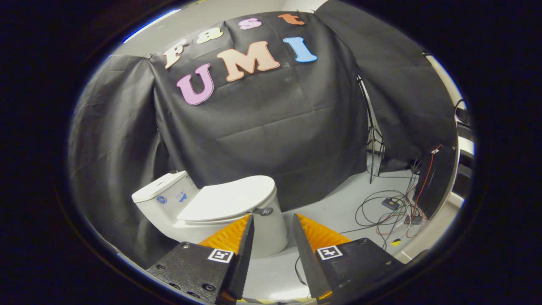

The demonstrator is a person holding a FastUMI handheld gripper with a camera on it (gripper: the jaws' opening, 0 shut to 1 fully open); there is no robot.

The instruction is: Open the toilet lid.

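Note:
A white toilet (271,235) stands on the pale floor against the black cloth wall, its tank (163,195) on the left. Its flat white lid (230,198) lies down, closed over the seat. A small dark tab (264,210) sticks out at the lid's front edge, just above the left fingertip. My gripper (273,220) is open, with a wide gap between its two fingers and nothing in it. The fingertips hover in front of the bowl's front end, a little short of it.
A tangle of cables (389,212) and a small dark box (390,203) lie on the floor to the right of the toilet. A light stand (372,140) rises by the cloth wall. A dark panel (436,178) leans beyond the cables.

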